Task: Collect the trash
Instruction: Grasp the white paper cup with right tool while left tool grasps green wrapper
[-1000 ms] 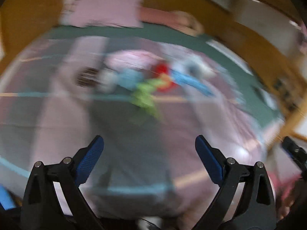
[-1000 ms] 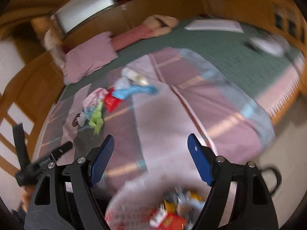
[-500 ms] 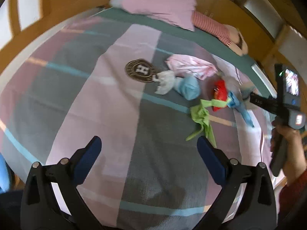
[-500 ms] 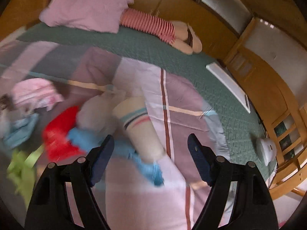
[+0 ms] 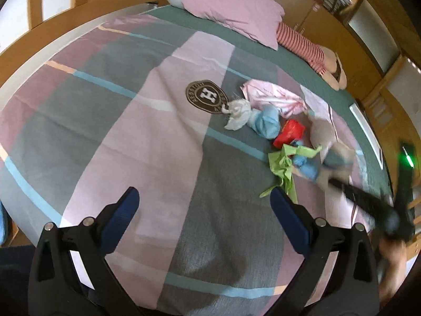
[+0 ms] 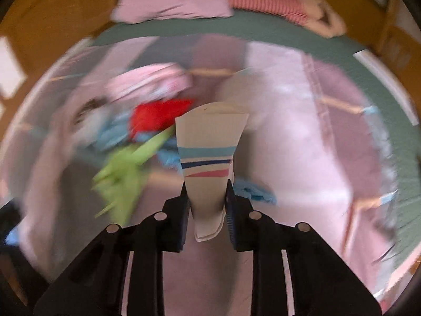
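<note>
Centre of the right wrist frame: the right gripper [image 6: 206, 205] clenches a squashed white paper cup with blue and red stripes [image 6: 209, 155] above the patchwork bed [image 6: 302, 131]. The thin paper could slip free. The left gripper [image 5: 202, 210] hangs released, lower centre.
</note>
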